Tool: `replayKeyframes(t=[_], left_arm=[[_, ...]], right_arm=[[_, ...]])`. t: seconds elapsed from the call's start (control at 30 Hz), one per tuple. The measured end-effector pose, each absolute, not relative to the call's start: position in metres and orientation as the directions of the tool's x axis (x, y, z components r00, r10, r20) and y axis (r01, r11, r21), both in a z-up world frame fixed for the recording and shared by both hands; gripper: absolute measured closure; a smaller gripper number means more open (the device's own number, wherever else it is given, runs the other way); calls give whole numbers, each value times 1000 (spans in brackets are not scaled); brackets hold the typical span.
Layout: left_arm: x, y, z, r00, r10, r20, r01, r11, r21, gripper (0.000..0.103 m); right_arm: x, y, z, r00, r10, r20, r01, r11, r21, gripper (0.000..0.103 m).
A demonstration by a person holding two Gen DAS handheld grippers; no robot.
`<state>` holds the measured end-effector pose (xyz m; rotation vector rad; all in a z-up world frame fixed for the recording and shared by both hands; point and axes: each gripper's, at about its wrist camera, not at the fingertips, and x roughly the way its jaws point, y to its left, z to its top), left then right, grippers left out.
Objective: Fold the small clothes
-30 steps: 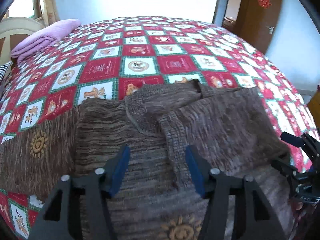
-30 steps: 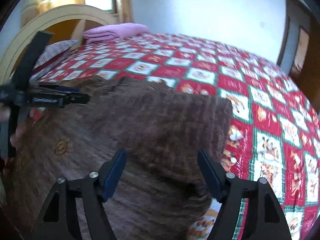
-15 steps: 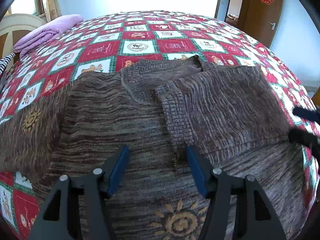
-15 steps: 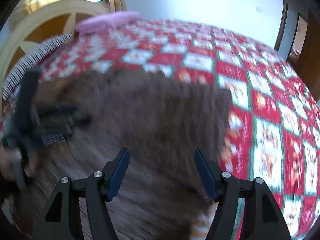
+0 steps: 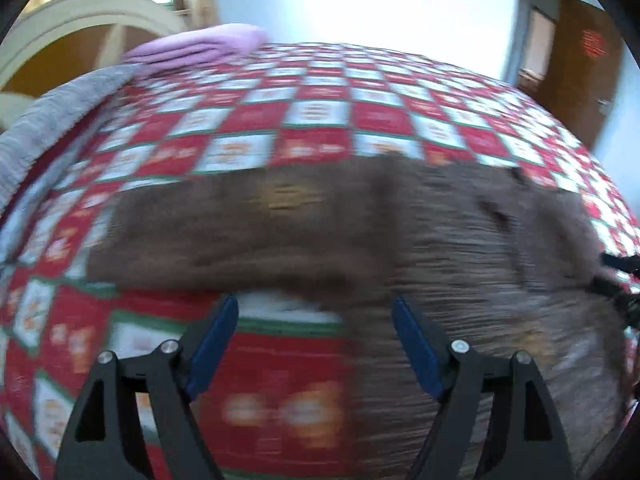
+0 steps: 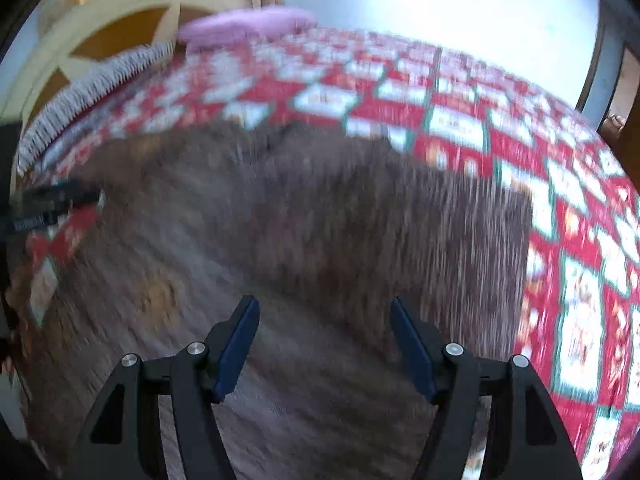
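Note:
A brown knitted sweater point(image 5: 460, 240) lies flat on the red and white patchwork quilt point(image 5: 312, 112). One sleeve point(image 5: 240, 228) stretches out to the left; the other side is folded over the body point(image 6: 400, 216). My left gripper point(image 5: 314, 320) is open and empty, over the quilt just below the outstretched sleeve. My right gripper point(image 6: 322, 320) is open and empty above the sweater's body point(image 6: 280, 280). Each gripper shows at the edge of the other's view: the right one point(image 5: 616, 276) and the left one point(image 6: 56, 204). Both views are blurred by motion.
A folded pink blanket point(image 5: 200, 46) lies at the head of the bed by the cream headboard point(image 5: 80, 16). A grey striped cloth point(image 5: 48, 120) lies along the left edge. A brown door point(image 5: 580, 52) stands at the far right.
My left gripper has swung left, from over the sweater's body to the quilt below the outstretched sleeve. My right gripper has shifted a little over the folded body. Both stay open.

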<state>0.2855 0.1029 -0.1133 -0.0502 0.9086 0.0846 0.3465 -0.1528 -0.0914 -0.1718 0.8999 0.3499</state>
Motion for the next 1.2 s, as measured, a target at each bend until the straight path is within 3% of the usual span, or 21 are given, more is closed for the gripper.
replayKeyframes(t=[0.17,0.3,0.4,0.57,0.73,0.87,1.03,1.2], left_arm=[[280,161,-127,588,132,-798,-243,970,-19,21],[282,192,-143,552,147,-821,-326,944,-50,21],[281,216,-148,576,77,-814,-381,907,-183,21],[271,253,-148,685,-53,-726,-455,747,-484,22],[266,273,-155,745,-136,-653,-455,612,-647,23],[269,283,-160,779,-165,-605,-441,542,-716,27],[275,287,-163,806,-184,-562,-419,492,-763,42],[290,284,-166,774,-162,-612,-455,529,-716,43]], right_arm=[[367,-114,-130,475,254,-843,-398,916,52,34],[340,-84,-139,558,214,-802,-459,884,-83,33],[338,-84,-140,570,218,-792,-460,883,-88,33],[341,-87,-141,576,235,-783,-454,888,-68,33],[337,-86,-141,584,231,-778,-453,888,-76,33],[337,-87,-141,584,234,-777,-452,889,-72,33],[337,-87,-141,584,234,-777,-452,889,-72,33],[337,-88,-141,584,235,-777,-453,889,-71,32]])
